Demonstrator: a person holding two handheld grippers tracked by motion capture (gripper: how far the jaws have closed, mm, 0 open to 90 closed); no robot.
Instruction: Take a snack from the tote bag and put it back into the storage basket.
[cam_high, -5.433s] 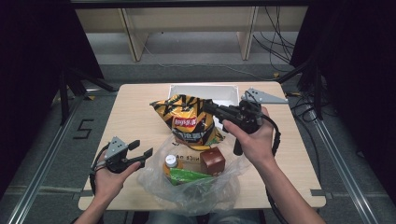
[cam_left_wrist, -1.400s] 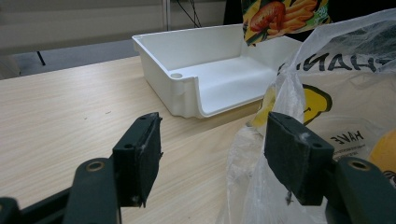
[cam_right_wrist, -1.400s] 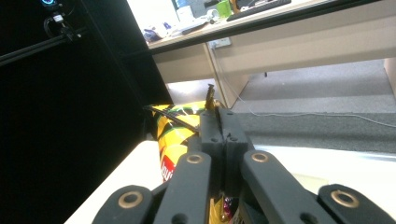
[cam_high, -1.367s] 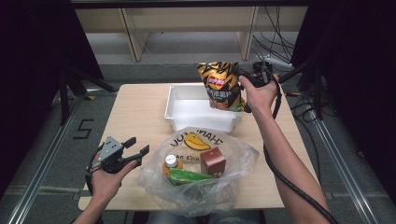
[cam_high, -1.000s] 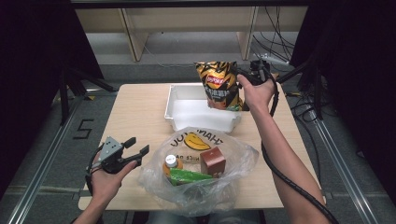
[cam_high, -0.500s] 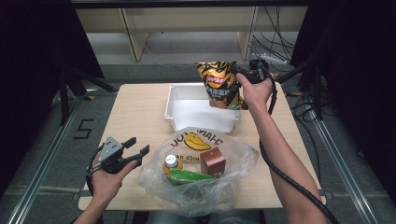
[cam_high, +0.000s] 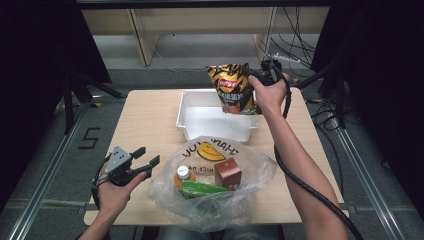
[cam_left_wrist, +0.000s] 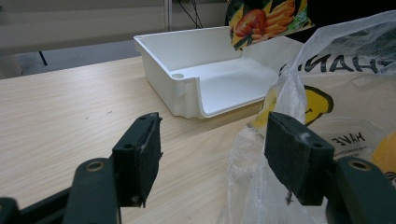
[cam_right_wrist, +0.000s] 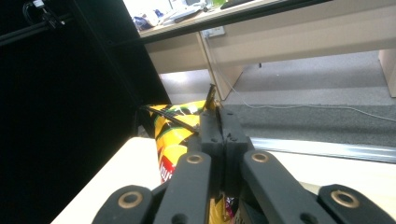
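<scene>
A yellow and black chip bag (cam_high: 233, 88) hangs upright over the right end of the white bin (cam_high: 197, 116). My right gripper (cam_high: 255, 80) is shut on the bag's top corner; in the right gripper view its jaws pinch the bag's top edge (cam_right_wrist: 184, 116). At the table's front left my left gripper (cam_high: 148, 156) rests open with nothing between its pads (cam_left_wrist: 140, 151). It sits just left of the clear plastic bag (cam_high: 250, 175), whose film (cam_left_wrist: 280, 102) reaches beside the right pad. The chip bag's lower end (cam_left_wrist: 261, 21) hangs above the bin (cam_left_wrist: 187, 79).
The plastic bag holds a brown box (cam_high: 227, 172), a green packet (cam_high: 200, 189) and a bottle with a white cap (cam_high: 184, 172). The wooden table (cam_high: 140, 120) has bare room on its left half. Cables (cam_high: 300, 170) trail from the right gripper along the forearm.
Earlier the chip bag lay on the plastic bag in the right gripper; it now hangs over the bin. In the last second it barely shifted. The left gripper stayed put.
</scene>
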